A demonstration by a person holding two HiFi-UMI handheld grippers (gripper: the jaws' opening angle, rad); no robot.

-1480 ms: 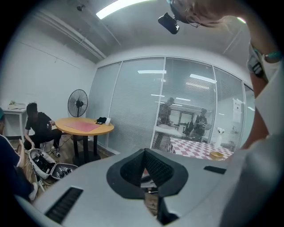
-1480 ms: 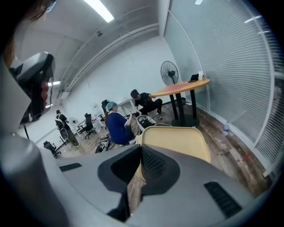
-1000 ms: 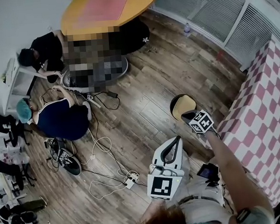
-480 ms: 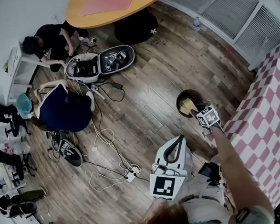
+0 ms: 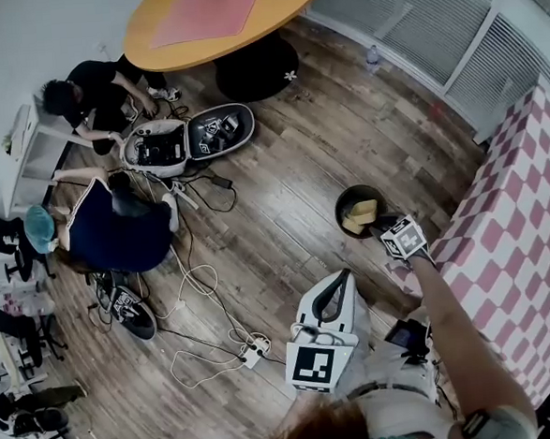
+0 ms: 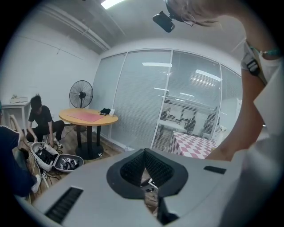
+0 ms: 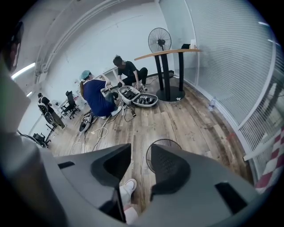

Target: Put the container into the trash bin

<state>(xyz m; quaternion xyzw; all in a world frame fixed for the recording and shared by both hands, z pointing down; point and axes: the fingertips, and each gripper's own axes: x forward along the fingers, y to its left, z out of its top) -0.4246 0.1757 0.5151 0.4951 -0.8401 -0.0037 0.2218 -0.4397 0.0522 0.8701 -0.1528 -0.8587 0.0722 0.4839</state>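
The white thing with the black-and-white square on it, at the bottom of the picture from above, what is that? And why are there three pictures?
That is the left gripper, a grabber with two jaws that a person holds and squeezes. The person has one in each hand.

The picture from above comes from a camera on the person's head, looking down at the brown wooden floor. The other two come from small cameras riding on each grabber, looking along its jaws.

The left gripper's jaws are together and hold nothing. The right gripper hangs beside the round black trash bin. Its jaws are apart, just beginning to close, with nothing between them. The pale yellow container lies inside the bin.

Farther off, two people crouch by an open case.
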